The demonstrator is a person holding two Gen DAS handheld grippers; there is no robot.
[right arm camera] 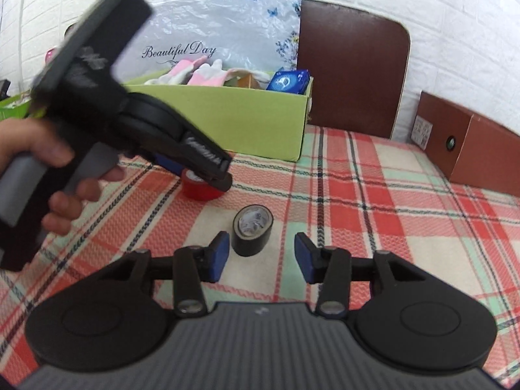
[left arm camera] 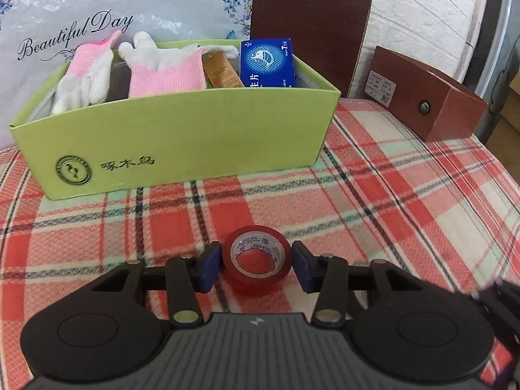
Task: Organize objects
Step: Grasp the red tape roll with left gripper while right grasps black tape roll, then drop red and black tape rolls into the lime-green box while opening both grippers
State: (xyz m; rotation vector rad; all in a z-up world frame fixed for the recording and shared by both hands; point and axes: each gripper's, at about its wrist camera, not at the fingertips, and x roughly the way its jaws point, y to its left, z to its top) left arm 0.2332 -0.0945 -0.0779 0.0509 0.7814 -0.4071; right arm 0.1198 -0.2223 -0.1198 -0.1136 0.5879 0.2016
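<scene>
A red tape roll (left arm camera: 256, 261) lies flat on the plaid cloth between the blue pads of my left gripper (left arm camera: 256, 266). The jaws are open around it, with small gaps on each side. The roll also shows in the right wrist view (right arm camera: 199, 188), partly hidden by the left gripper (right arm camera: 208, 175). A black tape roll (right arm camera: 252, 234) stands on the cloth just ahead of my right gripper (right arm camera: 261, 256), nearer its left pad (right arm camera: 219, 255). The right gripper is open and empty. A green box (left arm camera: 182, 143) behind holds pink-and-white gloves (left arm camera: 162, 68) and a blue packet (left arm camera: 268, 63).
A brown box (left arm camera: 425, 104) stands at the back right of the plaid cloth (left arm camera: 373, 201). A brown chair back (left arm camera: 308, 26) rises behind the green box. A plastic bag printed "Beautiful Day" (left arm camera: 81, 32) leans against the white wall.
</scene>
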